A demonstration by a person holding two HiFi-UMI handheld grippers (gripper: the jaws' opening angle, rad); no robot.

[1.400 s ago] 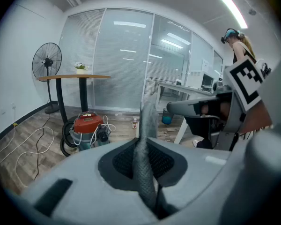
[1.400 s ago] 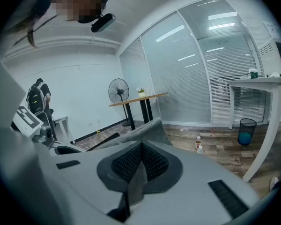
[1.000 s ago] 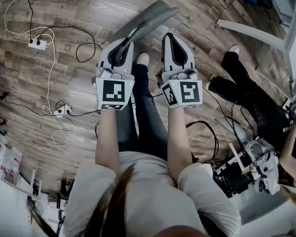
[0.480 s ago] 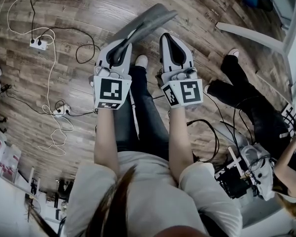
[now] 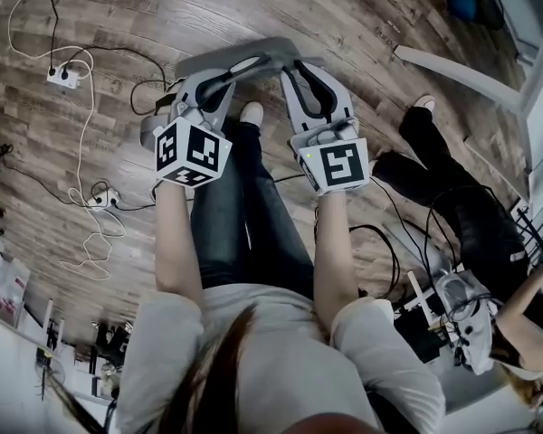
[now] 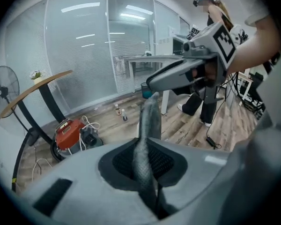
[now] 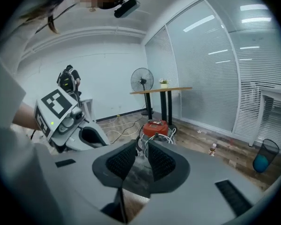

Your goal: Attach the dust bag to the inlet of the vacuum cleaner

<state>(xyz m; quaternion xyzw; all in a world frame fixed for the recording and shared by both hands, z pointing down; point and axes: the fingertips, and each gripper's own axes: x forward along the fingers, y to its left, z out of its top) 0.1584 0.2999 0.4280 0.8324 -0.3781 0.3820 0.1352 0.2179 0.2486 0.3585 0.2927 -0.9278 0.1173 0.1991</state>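
1. The left gripper (image 6: 146, 165) has its jaws pinched on the grey dust bag (image 6: 149, 121), which rises thin and upright from between the pads.
2. The right gripper (image 7: 139, 159) has just been opening its jaws. They now stand apart, with a bit of bag fabric low in the gap, unpressed.
3. In the head view the bag stretches across from one gripper's tips to the other's, above the wood floor (image 5: 81, 165).
4. Far off, the red vacuum cleaner (image 7: 154, 127) sits on the floor by a table's (image 7: 161, 90) legs, well apart from the bag.

The dust bag (image 6: 149, 121) is grey, the vacuum cleaner (image 7: 155, 126) red.
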